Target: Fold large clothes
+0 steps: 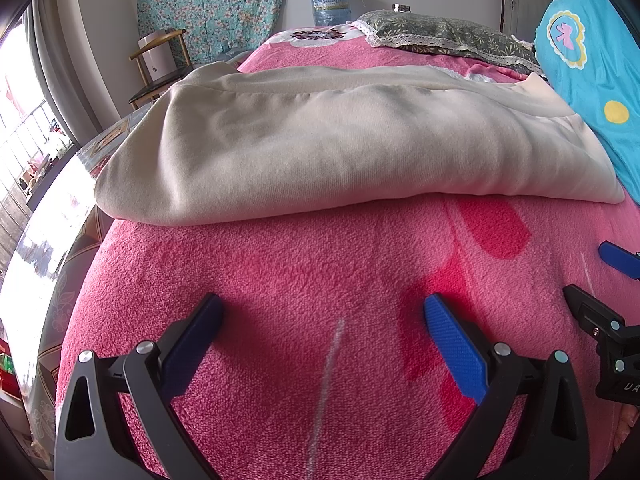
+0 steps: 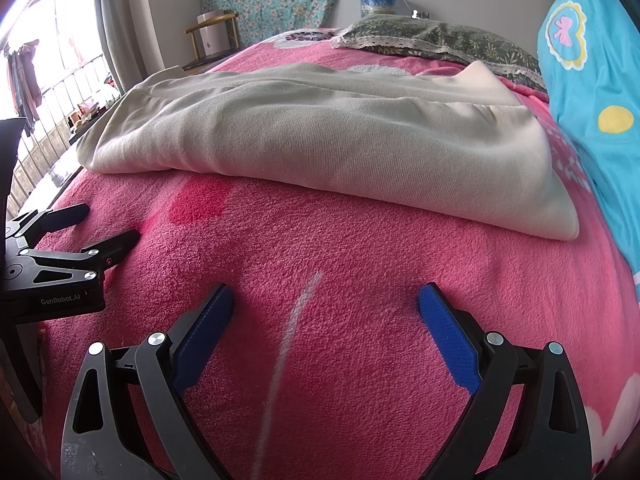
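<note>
A pink fleece blanket (image 1: 320, 272) covers the bed and fills most of both views, with darker red patches in its pattern and a thin pale line running down its near part. On it, across the middle of the bed, lies the cream garment (image 1: 344, 148), folded into a thick, wide slab with a rounded fold along its near edge and flatter layers showing behind; its left end reaches the bed's left edge. To the right of it, a turquoise cloth (image 2: 600, 80) with a yellow dot and a bow motif rises along the bed's side, close to the garment's right end, though whether the two touch is hard to say through the fisheye. Behind the garment sits a dark floral pillow (image 1: 448, 36) with a lace trim, and beyond that a floral curtain (image 1: 212, 4) hangs on the far wall beside a blue water jug (image 1: 330, 4). A wooden chair (image 1: 160, 68) stands by the window at left. The left gripper (image 1: 322, 312) hovers low over bare blanket, short of the garment, its blue-padded jaws spread wide with nothing between them. The right gripper (image 2: 326, 300) sits just beside it, likewise spread apart and holding nothing.
</note>
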### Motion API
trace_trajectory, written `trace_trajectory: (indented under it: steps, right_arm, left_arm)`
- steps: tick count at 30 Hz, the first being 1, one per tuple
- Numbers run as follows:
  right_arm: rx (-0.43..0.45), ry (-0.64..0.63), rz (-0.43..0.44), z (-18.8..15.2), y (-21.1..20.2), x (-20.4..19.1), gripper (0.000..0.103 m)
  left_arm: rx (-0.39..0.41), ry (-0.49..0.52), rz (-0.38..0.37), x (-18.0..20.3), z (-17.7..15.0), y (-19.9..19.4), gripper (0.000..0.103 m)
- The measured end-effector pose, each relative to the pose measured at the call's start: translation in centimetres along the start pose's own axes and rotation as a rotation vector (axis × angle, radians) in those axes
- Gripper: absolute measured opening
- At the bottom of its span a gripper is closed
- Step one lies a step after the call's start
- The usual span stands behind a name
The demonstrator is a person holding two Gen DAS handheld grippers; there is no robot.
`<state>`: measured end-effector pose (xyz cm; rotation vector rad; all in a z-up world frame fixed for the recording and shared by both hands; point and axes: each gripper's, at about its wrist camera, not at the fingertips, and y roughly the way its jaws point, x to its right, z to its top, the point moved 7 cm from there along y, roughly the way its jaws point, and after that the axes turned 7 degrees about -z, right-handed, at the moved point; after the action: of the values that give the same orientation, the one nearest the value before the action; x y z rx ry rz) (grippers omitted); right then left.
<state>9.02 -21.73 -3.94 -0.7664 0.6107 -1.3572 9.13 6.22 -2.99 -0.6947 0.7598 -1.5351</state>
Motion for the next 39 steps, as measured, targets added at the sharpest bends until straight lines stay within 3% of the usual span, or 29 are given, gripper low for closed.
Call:
trace_trajectory:
  steps: [39]
  right_arm:
    - [0.003, 0.0, -0.004, 0.36, -0.04, -0.23, 0.091]
  left_arm:
    - [0.033, -0.01, -0.011, -0.32, -0.1, -0.35, 0.099]
